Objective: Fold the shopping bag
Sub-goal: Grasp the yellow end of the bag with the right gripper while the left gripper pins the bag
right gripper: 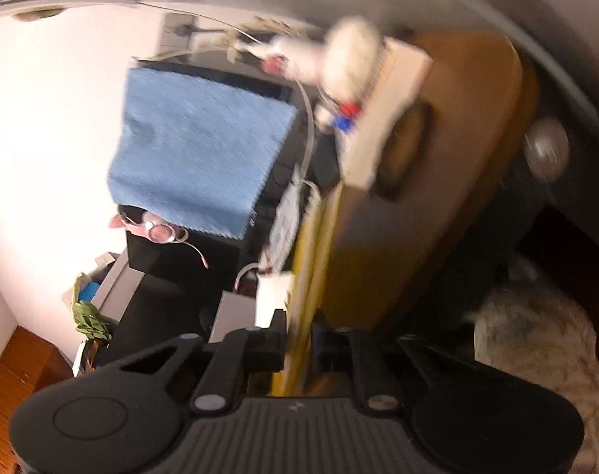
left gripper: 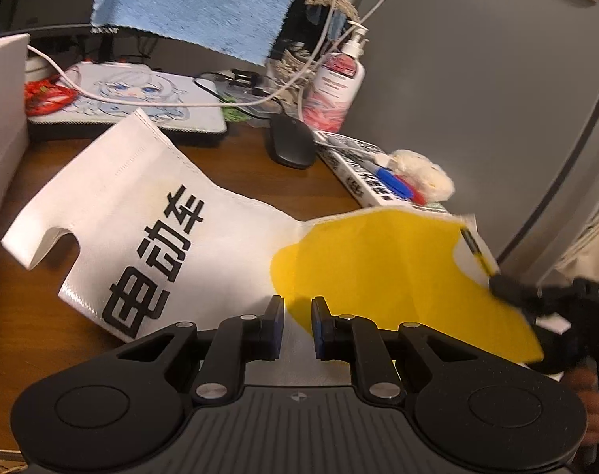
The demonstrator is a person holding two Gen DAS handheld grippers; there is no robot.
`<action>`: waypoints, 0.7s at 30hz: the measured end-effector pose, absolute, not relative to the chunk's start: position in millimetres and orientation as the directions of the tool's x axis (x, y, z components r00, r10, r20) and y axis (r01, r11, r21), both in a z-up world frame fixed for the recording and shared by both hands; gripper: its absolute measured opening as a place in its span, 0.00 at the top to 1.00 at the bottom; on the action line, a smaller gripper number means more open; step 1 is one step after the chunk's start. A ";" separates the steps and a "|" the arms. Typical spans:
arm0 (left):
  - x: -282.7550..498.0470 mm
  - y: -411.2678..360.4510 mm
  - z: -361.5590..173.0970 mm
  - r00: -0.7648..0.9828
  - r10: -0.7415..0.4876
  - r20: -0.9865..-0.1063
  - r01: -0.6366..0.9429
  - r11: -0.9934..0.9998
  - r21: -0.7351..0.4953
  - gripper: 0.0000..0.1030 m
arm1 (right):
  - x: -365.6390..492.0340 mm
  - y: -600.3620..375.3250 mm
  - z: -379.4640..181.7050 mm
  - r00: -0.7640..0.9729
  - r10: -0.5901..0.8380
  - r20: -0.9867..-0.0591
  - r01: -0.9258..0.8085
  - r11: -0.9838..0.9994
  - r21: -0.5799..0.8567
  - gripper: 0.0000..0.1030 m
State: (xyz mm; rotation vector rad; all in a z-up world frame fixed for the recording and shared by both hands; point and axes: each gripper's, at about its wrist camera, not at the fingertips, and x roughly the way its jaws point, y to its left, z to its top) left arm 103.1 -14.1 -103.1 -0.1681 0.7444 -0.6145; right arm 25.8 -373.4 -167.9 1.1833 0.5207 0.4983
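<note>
Cluttered dark-wood tabletop, with a blue towel hanging behind and a mouse and a lotion bottle further back. Spread across it lies the bag, white with black lettering, its long axis running from the notched handle end at far left to the yellow end at right. That yellow end is lifted off the wood and curls over.

Left gripper sits low at the bag's near edge, jaws narrow, fabric running between the pads, so it looks pinched there. Right gripper has the yellow edge running straight up between its jaws, which are clamped on it; in the left view it shows at the bag's right corner.

Right hand is nearer the raised end, so I'd judge the fold goes leftward along the long axis, yellow over white, with the left as anchor.
</note>
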 end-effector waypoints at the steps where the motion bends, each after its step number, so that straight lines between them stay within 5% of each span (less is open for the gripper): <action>1: 102.6 -15.1 -103.2 0.565 -0.586 -0.581 0.469 0.807 -0.358 0.85 | 25.2 -373.8 -162.1 0.785 0.608 -0.116 -0.106 0.317 0.943 0.90; 6: 96.3 -13.7 -99.1 0.544 -0.626 -0.559 0.497 0.777 -0.387 0.85 | 24.3 -381.4 -138.9 0.798 0.592 -0.114 -0.151 0.380 0.913 0.90; 21: 118.8 11.5 -83.4 0.699 -0.421 -0.578 0.373 0.905 -0.207 0.87 | 22.5 -400.9 -104.5 0.782 0.577 -0.236 -0.154 0.545 0.824 0.90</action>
